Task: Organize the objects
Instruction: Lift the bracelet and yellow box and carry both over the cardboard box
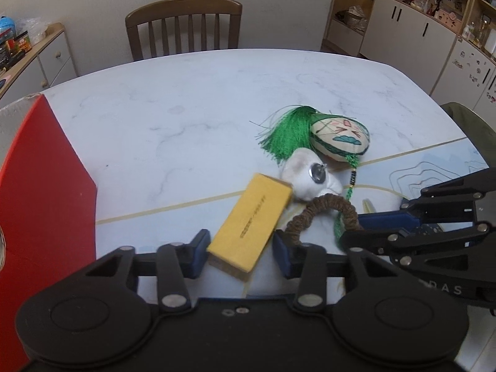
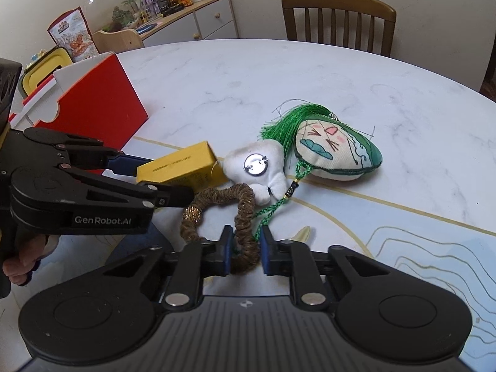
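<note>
Blue fingertips (image 2: 226,248) of the right gripper (image 2: 245,249) sit on both sides of the brown hair tie (image 2: 245,214), close to it, though I cannot tell if they squeeze it. Left gripper (image 1: 240,249) has its fingers spread wide around the yellow box (image 1: 248,226), not touching both sides. Beside these lie a white plush tooth (image 2: 260,167) with a round metal pin and a green-tasseled face pouch (image 2: 334,152). "GenRobot.AI" is written on the left gripper's side. Everything lies on a white marble table (image 1: 186,108), near a red box (image 2: 102,93). A wooden chair (image 1: 184,28) stands behind the table.
</note>
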